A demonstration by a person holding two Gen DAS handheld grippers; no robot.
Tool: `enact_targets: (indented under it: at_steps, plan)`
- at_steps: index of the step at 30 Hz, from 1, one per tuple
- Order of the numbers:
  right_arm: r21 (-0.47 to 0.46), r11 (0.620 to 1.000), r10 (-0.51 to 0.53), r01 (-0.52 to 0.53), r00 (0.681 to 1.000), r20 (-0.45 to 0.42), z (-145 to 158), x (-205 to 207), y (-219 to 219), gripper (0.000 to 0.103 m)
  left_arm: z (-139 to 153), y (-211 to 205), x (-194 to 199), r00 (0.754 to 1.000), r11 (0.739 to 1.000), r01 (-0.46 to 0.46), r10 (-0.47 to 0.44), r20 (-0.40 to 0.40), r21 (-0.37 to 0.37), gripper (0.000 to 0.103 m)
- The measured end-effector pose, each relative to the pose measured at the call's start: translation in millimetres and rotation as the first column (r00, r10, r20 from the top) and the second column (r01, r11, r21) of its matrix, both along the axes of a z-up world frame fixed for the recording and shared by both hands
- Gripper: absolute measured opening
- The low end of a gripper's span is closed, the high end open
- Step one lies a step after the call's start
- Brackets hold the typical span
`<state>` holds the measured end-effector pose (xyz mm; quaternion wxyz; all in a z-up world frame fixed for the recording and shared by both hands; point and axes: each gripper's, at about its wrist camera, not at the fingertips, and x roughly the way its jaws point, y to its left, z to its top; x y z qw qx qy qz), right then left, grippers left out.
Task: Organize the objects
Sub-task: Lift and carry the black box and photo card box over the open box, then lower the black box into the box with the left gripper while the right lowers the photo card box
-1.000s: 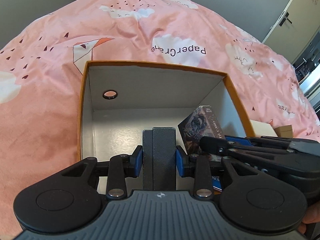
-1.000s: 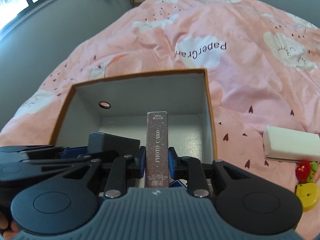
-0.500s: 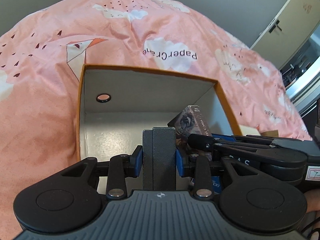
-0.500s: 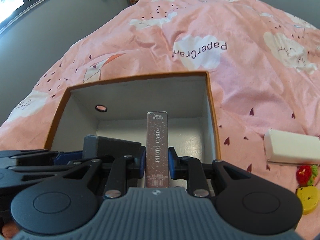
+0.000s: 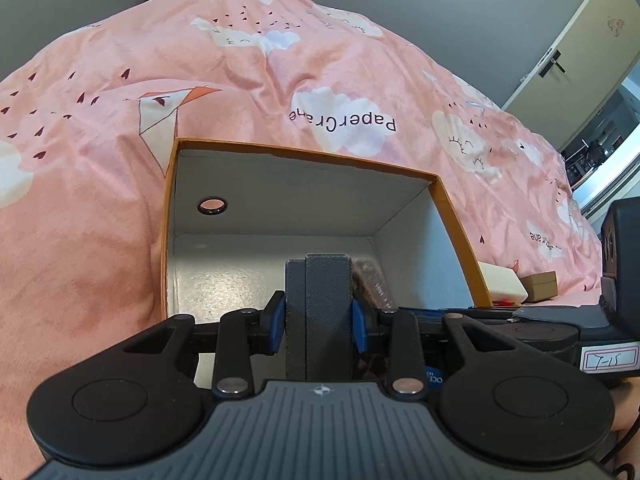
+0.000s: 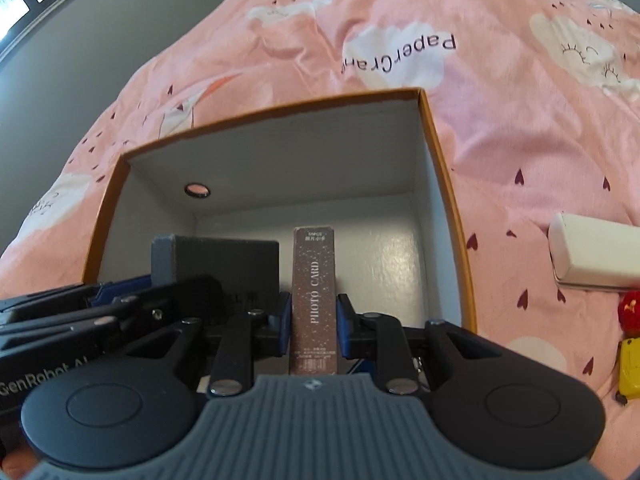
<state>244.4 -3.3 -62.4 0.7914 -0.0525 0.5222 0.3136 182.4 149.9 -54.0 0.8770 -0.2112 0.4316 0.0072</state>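
Orange-rimmed box (image 5: 460, 216), open at the top, with white inner walls, resting on a bed under a pink quilt (image 5: 100, 240) printed with clouds, hearts and paper cranes. A round, dark-ringed hole (image 5: 212, 205) pierces its far wall near the left corner.

Left hand-held gripper (image 5: 319, 316): its blue pads pinch a dark grey textured case (image 5: 319, 312) by its 2 broad faces, the case standing on end over the box interior. In the right wrist view the same case (image 6: 224, 264) appears at the left of the box, above the box floor.

Right hand-held gripper (image 6: 313, 316): its pads pinch a slim brown-pink box lettered "PHOTO CARD" (image 6: 313, 296), held upright with its narrow face toward the camera, inside the outline of the open box and to the right of the grey case. In the left wrist view only a glossy edge of this item shows just right of the case.

Both tools sit side by side at the near wall of the box; whether either held item touches the box floor cannot be told.

Outside the box, on the quilt to its right: a white rectangular block (image 6: 592, 252), a small tan carton (image 5: 540, 285), a red item (image 6: 629, 312) and a yellow item (image 6: 630, 364), all apart from the box.
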Motion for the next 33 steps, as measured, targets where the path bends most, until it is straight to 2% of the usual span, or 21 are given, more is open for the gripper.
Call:
enact_targets:
  at_steps: [6,9,12,15,16,21,25,29,31,33]
  plan:
    - [-0.087,0.991,0.1,-0.1,0.995,0.002,-1,-6,4,0.024,0,-2,0,1.0,1.0,0.005,-0.005,0.009,-0.003,0.038]
    - [-0.162,0.974,0.172,-0.161,0.984,0.054,0,-14,13,0.027,-2,-3,1,1.0,1.0,0.0,0.0,0.001,-0.004,0.038]
    - [-0.109,0.984,0.145,-0.138,0.988,0.057,-1,-9,13,0.025,1,2,-3,0.999,0.999,-0.047,0.047,0.027,-0.029,0.038]
    - [-0.013,0.999,0.05,-0.051,0.999,-0.018,-8,4,4,0.024,8,9,-5,0.996,0.997,-0.067,0.069,0.057,-0.044,0.038]
    - [-0.02,0.998,0.058,-0.058,0.998,-0.021,-11,4,4,0.024,8,9,-5,0.996,0.997,-0.065,0.067,0.055,-0.047,0.038]
    - [-0.18,0.973,0.161,-0.143,0.983,0.092,-5,-14,17,0.027,3,3,-2,0.998,0.998,-0.042,0.044,0.04,-0.046,0.038]
    - [-0.264,0.938,0.271,-0.223,0.948,0.163,7,-24,18,0.029,1,0,-1,0.999,0.999,-0.036,0.037,0.035,-0.037,0.038]
    - [-0.384,0.858,0.448,-0.34,0.861,0.241,10,-35,20,0.031,-1,-4,0,0.999,0.999,-0.041,0.041,0.021,-0.002,0.038]
    - [-0.369,0.828,0.52,-0.421,0.822,0.23,11,-38,16,0.028,-1,-8,1,0.999,0.999,-0.038,0.037,0.02,0.037,0.038]
    - [-0.363,0.805,0.564,-0.47,0.797,0.218,12,-39,14,0.024,-4,-10,3,1.0,0.999,-0.024,0.024,0.015,0.021,0.038]
